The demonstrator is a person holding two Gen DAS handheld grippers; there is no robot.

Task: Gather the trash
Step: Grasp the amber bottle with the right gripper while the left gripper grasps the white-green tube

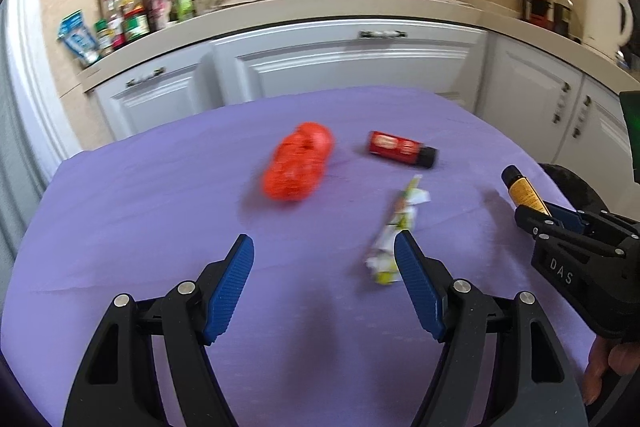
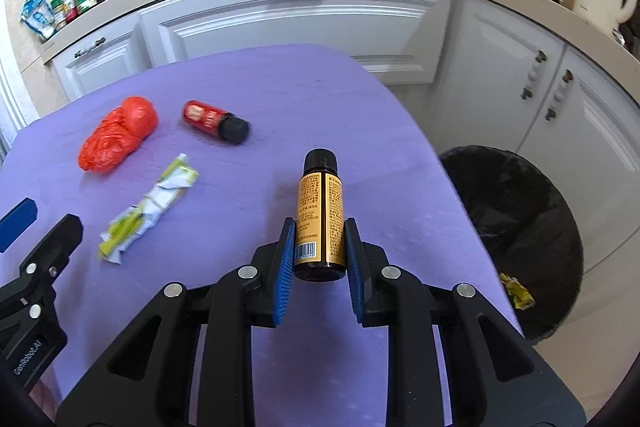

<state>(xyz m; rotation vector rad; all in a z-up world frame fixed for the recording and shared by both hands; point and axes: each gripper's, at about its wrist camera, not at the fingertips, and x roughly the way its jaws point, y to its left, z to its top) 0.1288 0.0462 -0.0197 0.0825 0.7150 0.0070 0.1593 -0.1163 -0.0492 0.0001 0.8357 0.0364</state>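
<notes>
**Right gripper grips bottle beside bin**

The right gripper (image 2: 319, 251) holds a small orange bottle (image 2: 320, 211) above a purple table (image 2: 280, 99), its blue pads pressed against the label on both sides and the black cap pointing away from the camera. The left gripper (image 1: 324, 283) hangs over the table with its fingers spread wide and nothing between them; a crumpled wrapper (image 1: 394, 239) lies just beyond its right finger, partly hidden by it. Farther back on the cloth lie a red bag (image 1: 298, 167) and, near it, a red bottle (image 1: 400, 149) on its side. A black bin (image 2: 520, 235) stands on the floor just beside the table's right edge, a scrap of yellow wrapper (image 2: 516, 291) inside. A person's fingers (image 1: 600, 367) show at the right gripper's handle.
</notes>
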